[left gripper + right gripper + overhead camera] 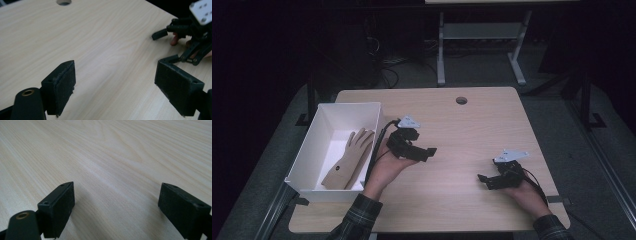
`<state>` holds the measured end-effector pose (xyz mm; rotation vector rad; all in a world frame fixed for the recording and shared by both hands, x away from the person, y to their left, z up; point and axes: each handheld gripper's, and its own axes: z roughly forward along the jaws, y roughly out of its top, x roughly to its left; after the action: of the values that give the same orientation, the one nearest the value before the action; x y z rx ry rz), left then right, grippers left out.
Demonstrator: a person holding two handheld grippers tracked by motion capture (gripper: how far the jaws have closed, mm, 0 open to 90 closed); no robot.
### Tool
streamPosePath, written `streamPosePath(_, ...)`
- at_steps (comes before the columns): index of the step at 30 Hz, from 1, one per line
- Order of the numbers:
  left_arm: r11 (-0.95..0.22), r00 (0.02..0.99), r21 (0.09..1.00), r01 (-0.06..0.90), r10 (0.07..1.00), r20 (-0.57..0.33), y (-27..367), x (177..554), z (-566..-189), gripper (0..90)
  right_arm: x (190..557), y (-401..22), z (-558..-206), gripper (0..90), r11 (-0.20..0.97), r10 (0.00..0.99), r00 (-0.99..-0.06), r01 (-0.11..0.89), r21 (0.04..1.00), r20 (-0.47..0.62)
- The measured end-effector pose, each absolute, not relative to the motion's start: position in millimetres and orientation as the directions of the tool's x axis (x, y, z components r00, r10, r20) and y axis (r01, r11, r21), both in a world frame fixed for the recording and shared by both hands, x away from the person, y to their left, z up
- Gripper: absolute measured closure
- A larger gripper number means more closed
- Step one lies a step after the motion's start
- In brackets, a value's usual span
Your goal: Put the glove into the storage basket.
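A tan wooden model hand [350, 159] lies flat inside a white box [313, 131] at the table's left side. My left gripper [424, 151] hovers just right of the box, jaws wide apart with nothing between them [115, 87]. My right gripper [484, 180] rests low near the table's front right, also open and empty [116, 207]. In the left gripper view the right gripper [185, 40] appears at the upper right, held by a hand.
The light wooden table [472, 130] has a round cable hole [461, 100] near its far edge. Behind the table stand a white metal frame [441, 55] and cables on a dark floor. Plaid sleeves [357, 220] enter from the bottom.
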<state>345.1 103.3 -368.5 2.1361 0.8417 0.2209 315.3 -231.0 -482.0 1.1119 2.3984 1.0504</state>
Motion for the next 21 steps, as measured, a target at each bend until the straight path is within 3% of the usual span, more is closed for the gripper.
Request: streamPosePath(21, -0.536, 0.785, 0.706, 0.463, 0.618, -0.045, 88.3, 329.1, -452.0, 16.7, 315.4, -231.2, -481.9, 13.4, 0.437, 0.751, -0.659, 0.537, 0.722, 0.035)
